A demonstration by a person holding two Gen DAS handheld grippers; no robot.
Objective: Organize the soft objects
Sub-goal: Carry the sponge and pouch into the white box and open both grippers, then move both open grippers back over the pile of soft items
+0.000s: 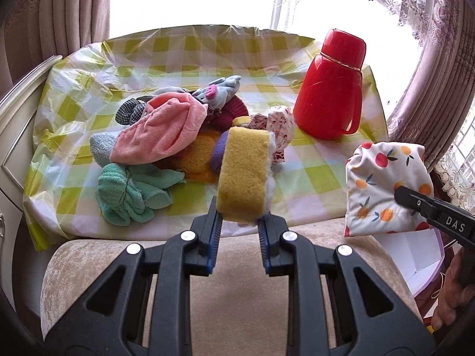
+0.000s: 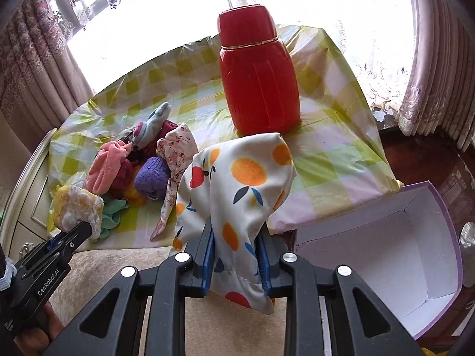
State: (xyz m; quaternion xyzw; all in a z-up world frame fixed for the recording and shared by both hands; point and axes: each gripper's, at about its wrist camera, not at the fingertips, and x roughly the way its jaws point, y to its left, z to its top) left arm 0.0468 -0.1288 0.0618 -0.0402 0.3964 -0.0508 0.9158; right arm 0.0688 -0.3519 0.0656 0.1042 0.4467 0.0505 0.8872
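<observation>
We cannot see the yellow sponge's (image 1: 242, 175) near end, pinched inside the left claw (image 1: 237, 225). The fruit-print pouch (image 2: 237, 195) hides the red flask's (image 2: 258, 80) base. The white box (image 2: 415, 237) is cut off at the right edge. The sponge covers part of the pile of cloths (image 1: 154, 148).

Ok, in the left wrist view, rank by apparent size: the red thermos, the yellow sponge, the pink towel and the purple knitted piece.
1. Red thermos
2. Pink towel and yellow sponge: too close to rank. The sponge is held right in front of the camera by the left gripper, which inflates it.
3. Purple knitted piece, mostly hidden behind the sponge.
</observation>
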